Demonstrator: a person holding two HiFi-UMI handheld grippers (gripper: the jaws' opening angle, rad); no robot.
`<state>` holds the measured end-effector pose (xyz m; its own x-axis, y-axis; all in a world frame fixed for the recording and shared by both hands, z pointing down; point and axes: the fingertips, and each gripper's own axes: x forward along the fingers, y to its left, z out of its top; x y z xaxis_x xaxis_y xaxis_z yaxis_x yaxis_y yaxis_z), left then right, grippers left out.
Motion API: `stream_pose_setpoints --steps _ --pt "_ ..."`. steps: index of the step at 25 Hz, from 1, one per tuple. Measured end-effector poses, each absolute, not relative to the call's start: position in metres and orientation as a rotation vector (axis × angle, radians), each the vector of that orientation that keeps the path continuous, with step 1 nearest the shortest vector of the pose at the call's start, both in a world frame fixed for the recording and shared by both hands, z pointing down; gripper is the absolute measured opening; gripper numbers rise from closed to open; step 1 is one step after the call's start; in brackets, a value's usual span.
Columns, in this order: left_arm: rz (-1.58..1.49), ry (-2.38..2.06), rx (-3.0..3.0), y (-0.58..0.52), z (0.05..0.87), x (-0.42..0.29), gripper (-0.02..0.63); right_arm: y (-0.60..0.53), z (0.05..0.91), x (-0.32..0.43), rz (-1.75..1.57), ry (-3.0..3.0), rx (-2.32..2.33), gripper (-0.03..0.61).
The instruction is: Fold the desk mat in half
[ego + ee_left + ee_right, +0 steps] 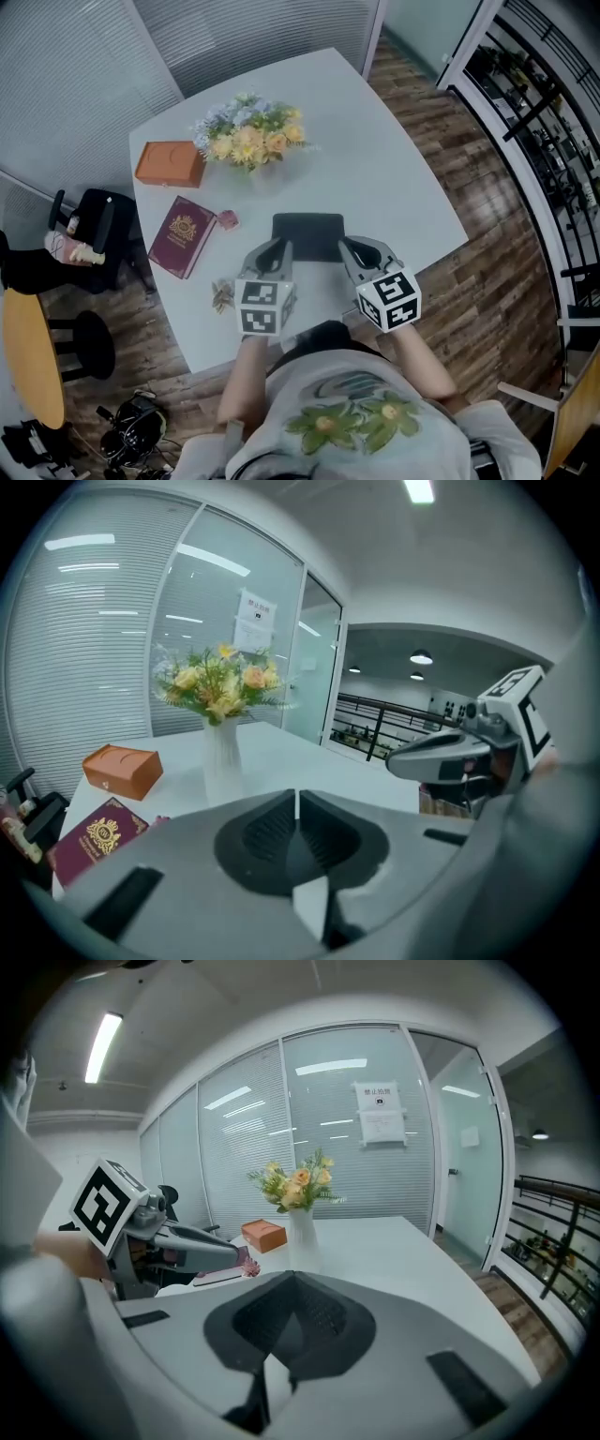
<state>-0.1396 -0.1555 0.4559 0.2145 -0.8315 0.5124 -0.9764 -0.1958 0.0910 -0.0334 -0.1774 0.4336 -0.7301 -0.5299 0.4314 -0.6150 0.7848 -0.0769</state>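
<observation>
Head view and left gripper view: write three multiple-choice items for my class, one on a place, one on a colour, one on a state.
1. In the head view, the orange box lies: A left of the flowers; B right of them; C on the floor.
2. The desk mat is: A yellow; B white; C dark.
3. The left gripper's jaws are: A wide apart; B together; C clamped on a book.
Answers: A, the box sits at the bouquet's left on the table; C, it shows as a dark rectangle on the white tabletop; B, the jaws meet with only a slit between them.
</observation>
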Motion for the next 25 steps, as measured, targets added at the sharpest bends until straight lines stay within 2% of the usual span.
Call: stream_pose_setpoints --steps 8,25 --pt "0.434 -1.648 2.218 -0.122 0.431 -0.109 0.003 -0.133 0.408 -0.029 0.322 -2.652 0.892 0.017" --pt "0.347 -1.621 2.276 -0.075 0.41 -0.099 0.003 -0.084 0.391 -0.02 0.234 -2.637 0.933 0.017"
